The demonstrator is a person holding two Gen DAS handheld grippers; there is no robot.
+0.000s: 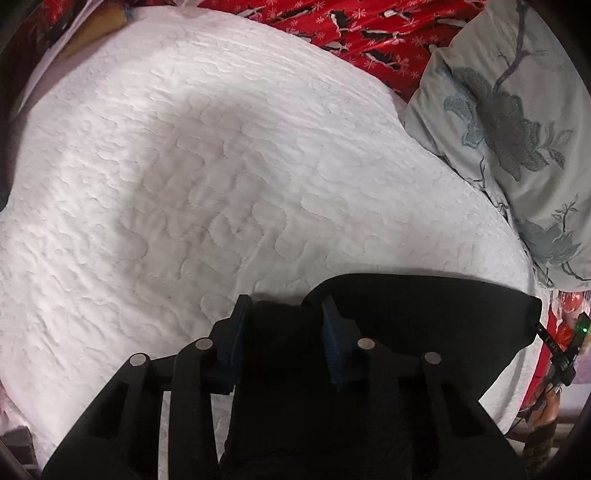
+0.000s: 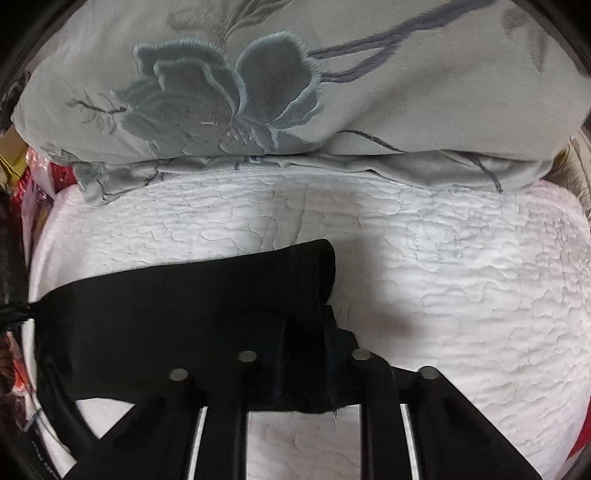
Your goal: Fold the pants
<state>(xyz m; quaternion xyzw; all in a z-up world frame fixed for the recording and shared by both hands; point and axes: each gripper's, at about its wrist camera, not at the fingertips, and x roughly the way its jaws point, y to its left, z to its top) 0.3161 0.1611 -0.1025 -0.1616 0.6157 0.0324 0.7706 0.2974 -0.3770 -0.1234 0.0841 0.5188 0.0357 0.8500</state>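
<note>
The black pants [image 1: 424, 325] hang as a stretched band above the white quilted bed [image 1: 221, 184]. My left gripper [image 1: 284, 314] has its blue pads on either side of a bunch of the black fabric and grips one end. In the right wrist view the pants [image 2: 184, 317] drape over my right gripper [image 2: 303, 332], whose fingers are hidden under the cloth; it holds the other end. The far end of the band runs to the other gripper [image 2: 14, 314] at the left edge.
A grey-green pillow with embroidered flowers [image 2: 258, 92] lies at the head of the bed [image 2: 443, 277], also in the left wrist view [image 1: 517, 129]. Red patterned cloth [image 1: 351, 29] lies beyond the quilt. The other gripper [image 1: 561, 350] shows at the right edge.
</note>
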